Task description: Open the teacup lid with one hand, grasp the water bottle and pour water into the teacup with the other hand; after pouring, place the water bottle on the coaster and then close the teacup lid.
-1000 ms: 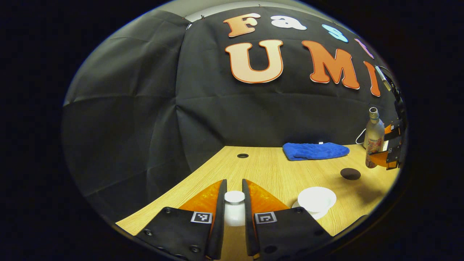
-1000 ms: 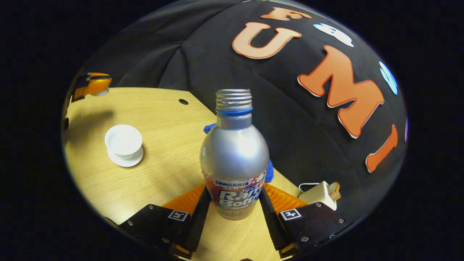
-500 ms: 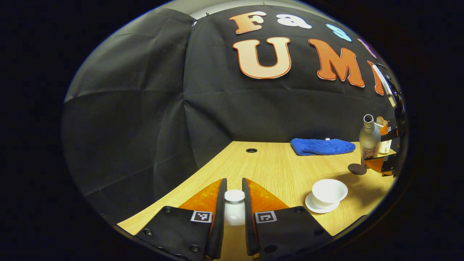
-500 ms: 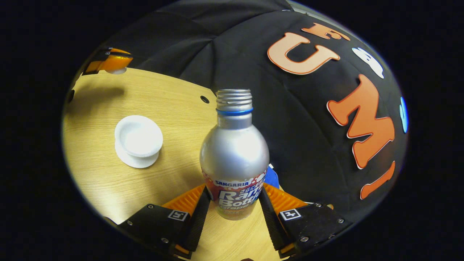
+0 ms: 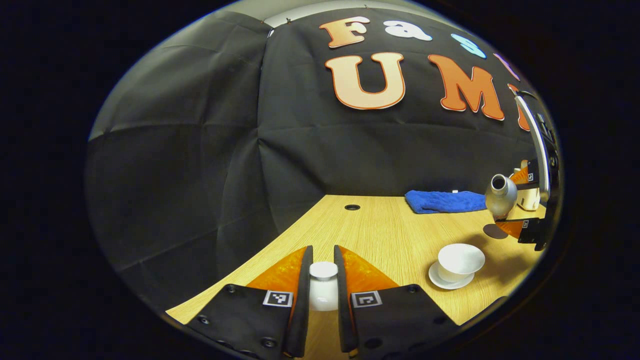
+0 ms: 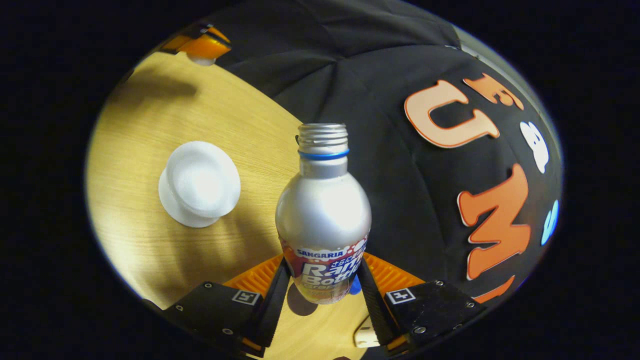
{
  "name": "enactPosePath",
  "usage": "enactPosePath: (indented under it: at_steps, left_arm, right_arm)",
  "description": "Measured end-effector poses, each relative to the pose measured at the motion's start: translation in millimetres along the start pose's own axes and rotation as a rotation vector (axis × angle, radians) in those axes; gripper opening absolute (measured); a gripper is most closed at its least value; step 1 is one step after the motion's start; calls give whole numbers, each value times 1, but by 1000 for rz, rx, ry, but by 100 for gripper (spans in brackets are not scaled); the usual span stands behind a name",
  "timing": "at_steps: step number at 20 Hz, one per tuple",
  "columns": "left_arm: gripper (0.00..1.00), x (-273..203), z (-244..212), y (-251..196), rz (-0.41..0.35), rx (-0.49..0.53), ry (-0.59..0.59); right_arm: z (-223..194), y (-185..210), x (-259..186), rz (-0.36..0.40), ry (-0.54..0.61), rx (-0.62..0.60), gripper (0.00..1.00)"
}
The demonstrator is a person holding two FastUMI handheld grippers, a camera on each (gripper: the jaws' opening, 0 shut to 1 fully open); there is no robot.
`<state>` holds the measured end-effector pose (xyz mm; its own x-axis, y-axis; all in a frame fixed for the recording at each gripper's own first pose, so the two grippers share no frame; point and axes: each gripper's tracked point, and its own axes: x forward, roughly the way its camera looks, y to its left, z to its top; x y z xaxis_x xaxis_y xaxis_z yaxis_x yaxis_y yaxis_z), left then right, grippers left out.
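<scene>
My left gripper (image 5: 323,260) is shut on the white teacup lid (image 5: 323,289), held above the wooden table (image 5: 380,235). The open white teacup (image 5: 460,259) stands on its saucer to the right. Farther right, the silver water bottle (image 5: 500,196) leans with its open mouth toward the cup, above the dark round coaster (image 5: 494,231). In the right gripper view my right gripper (image 6: 323,262) is shut on the bottle (image 6: 323,215), uncapped. The teacup (image 6: 200,181) lies to the left of the bottle's neck, and the coaster (image 6: 299,305) peeks out under the bottle's base. The left gripper (image 6: 200,47) shows far off.
A blue cloth (image 5: 445,201) lies at the back of the table by the wall. A cable hole (image 5: 352,207) sits near the back edge. A white charger (image 6: 365,337) rests beside the coaster. The black cloth wall closes the far side.
The right gripper has tipped the bottle over, its mouth now leaning toward the teacup, and brought it nearer the cup. The left gripper keeps the lid, having drifted slightly left.
</scene>
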<state>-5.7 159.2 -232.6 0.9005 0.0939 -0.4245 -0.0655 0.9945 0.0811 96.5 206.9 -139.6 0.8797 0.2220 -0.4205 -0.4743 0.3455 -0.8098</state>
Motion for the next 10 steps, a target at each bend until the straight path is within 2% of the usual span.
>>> enactPosePath:
  at_steps: [10]
  left_arm:
    - [29,-4,-7,11,8,-4,7]
  right_arm:
    - [7,-10,4,-53,-14,-269,76]
